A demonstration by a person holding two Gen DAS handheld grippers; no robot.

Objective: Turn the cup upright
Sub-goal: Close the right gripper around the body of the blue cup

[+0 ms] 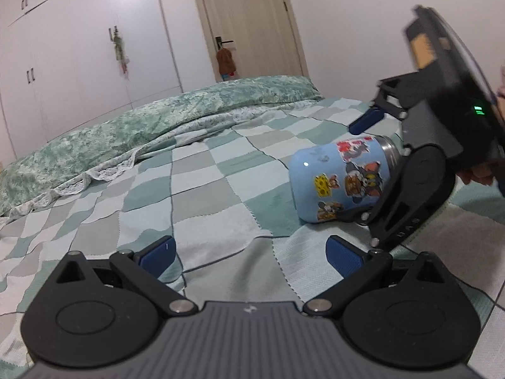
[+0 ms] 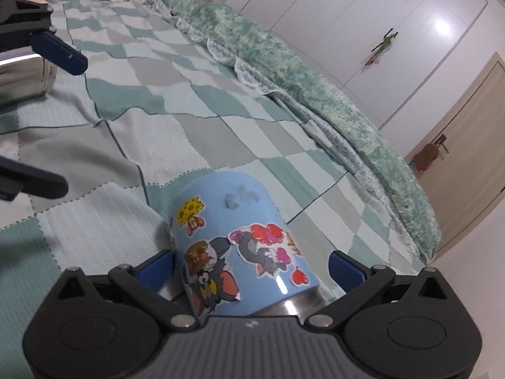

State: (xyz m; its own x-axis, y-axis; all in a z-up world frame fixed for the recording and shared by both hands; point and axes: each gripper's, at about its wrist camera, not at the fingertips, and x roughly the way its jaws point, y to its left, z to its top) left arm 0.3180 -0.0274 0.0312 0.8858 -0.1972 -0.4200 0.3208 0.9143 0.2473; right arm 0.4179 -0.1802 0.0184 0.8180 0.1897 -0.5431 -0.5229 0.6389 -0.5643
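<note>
Here the cup (image 2: 240, 246) lies sideways between the open right tool (image 2: 252, 271).

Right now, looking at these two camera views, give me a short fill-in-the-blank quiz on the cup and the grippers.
1. The blue cup lies on its ____ on the checked bedspread.
2. The ____ gripper has its open fingers on either side of the cup.
3. The left gripper holds ____.
4. The cup is covered in cartoon ____.

Missing words: side; right; nothing; stickers
</note>
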